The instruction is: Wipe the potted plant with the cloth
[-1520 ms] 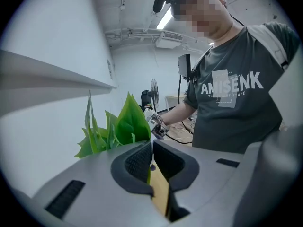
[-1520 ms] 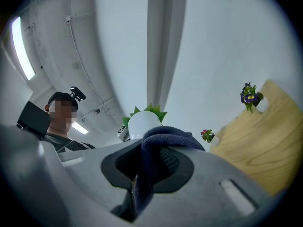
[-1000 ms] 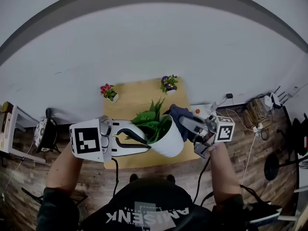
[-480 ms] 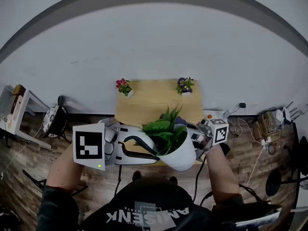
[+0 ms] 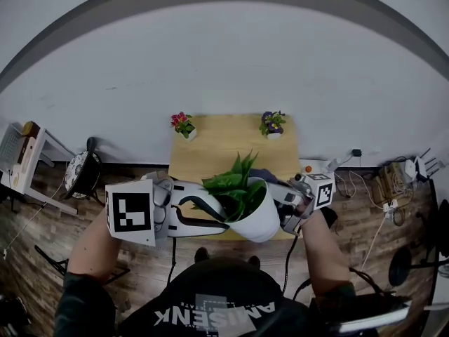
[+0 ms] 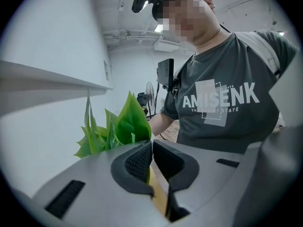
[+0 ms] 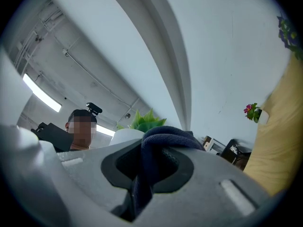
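Note:
The potted plant, a white pot [image 5: 256, 220] with green leaves [image 5: 235, 184], hangs tilted over the front edge of the wooden table [image 5: 210, 146]. My left gripper [image 5: 214, 215] is shut on its left rim. In the left gripper view the pads [image 6: 139, 162] meet on a thin green sliver, with the leaves [image 6: 125, 124] just beyond. My right gripper [image 5: 275, 192] is shut on a dark blue cloth [image 5: 261, 176] at the pot's far right side. In the right gripper view the cloth [image 7: 165, 138] bulges from between the jaws, and the plant [image 7: 144, 120] shows behind it.
Two small flower pots stand at the table's back edge, a pink one [image 5: 182, 123] and a purple one [image 5: 271, 122]. Cables and a power strip [image 5: 393, 181] lie on the floor at right. A dark stool [image 5: 81, 174] and a shelf [image 5: 21, 153] stand at left.
My right gripper has swung the cloth round the pot's right rim toward its far side and tipped upward. The left gripper has kept its hold on the pot.

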Motion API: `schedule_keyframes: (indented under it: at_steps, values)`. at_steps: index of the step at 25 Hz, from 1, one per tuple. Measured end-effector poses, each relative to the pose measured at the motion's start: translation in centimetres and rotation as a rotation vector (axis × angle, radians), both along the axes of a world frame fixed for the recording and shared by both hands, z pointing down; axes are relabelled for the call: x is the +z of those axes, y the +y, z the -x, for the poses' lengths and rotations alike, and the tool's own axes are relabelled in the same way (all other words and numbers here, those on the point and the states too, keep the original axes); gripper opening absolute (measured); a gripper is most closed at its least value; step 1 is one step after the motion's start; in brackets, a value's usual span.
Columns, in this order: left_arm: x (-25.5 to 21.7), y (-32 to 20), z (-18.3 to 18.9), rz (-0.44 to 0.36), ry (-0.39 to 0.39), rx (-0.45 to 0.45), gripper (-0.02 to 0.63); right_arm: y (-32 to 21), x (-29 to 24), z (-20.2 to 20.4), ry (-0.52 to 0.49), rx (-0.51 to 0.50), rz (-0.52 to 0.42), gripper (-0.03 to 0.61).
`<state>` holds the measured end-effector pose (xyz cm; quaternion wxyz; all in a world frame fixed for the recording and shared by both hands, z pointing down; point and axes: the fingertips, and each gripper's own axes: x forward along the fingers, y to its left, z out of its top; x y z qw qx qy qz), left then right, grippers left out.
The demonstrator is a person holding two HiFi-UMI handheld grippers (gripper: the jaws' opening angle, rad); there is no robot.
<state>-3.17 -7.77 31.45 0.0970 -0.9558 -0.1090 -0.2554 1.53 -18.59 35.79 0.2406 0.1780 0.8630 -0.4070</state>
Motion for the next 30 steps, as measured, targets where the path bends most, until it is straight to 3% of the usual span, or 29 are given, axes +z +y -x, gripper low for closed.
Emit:
schedule_keyframes:
  at_steps: [12,30]
  values:
    - [2.3,-2.0,-0.1,0.044,0.026,-0.016,0.014,-0.6,-0.7,-3.2,0.067,0.248,-0.057,0.043]
    - [5.9,-6.2,-2.3,0.262,-0.028,-0.189,0.014,1.2,-0.6,-4.9,0.32,0.526,-0.195,0.043]
